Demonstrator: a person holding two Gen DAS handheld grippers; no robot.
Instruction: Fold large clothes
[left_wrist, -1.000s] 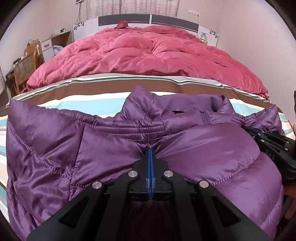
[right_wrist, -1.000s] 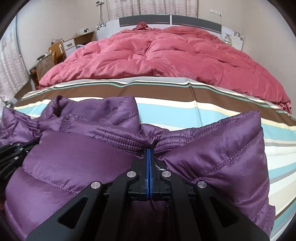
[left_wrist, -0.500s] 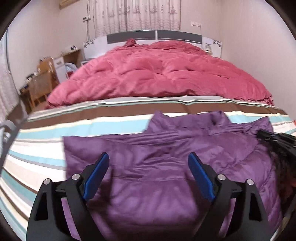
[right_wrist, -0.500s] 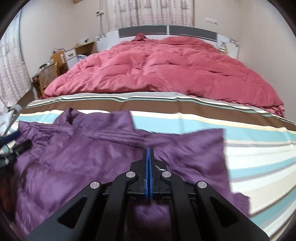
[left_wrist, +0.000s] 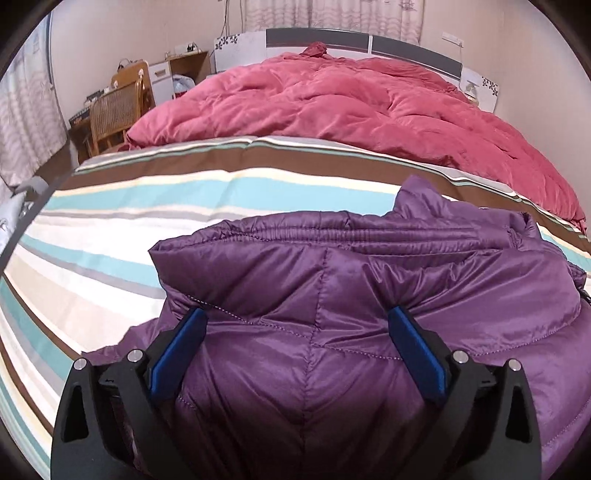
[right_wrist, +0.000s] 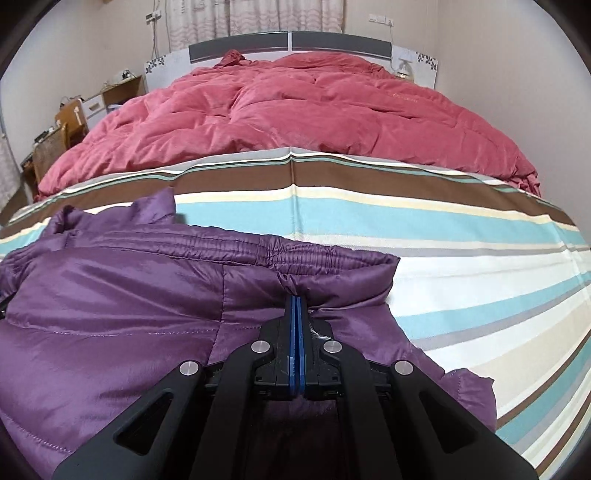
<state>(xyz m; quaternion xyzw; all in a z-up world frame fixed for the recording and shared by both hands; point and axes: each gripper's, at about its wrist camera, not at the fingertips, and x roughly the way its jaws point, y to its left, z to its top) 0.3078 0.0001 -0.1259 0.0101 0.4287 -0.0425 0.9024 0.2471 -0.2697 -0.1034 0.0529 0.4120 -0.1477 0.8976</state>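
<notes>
While the left gripper (left_wrist: 295, 325) is opening clear of the purple jacket (left_wrist: 369, 295), the right gripper (right_wrist: 295, 306) pinches its hem at 12 o'clock — release looks next.

Purple puffer jacket (left_wrist: 332, 295), shiny, quilted, folded on striped sheet (left_wrist: 110, 229)

- Purple puffer jacket (left_wrist: 332, 302): glossy, slick quilted cloth with stitched seams and a gathered elastic band.
- Striped bedsheet (right_wrist: 461, 236): matt, smooth woven cloth.
- Red duvet (left_wrist: 351, 107): soft, faintly sheened, crumpled fabric.
- Chair (left_wrist: 114, 114): varnished wood, woven cane back.
- Left gripper (left_wrist: 297, 325): matt black plastic, blue rubbery pads, shiny metal bolts.
</notes>
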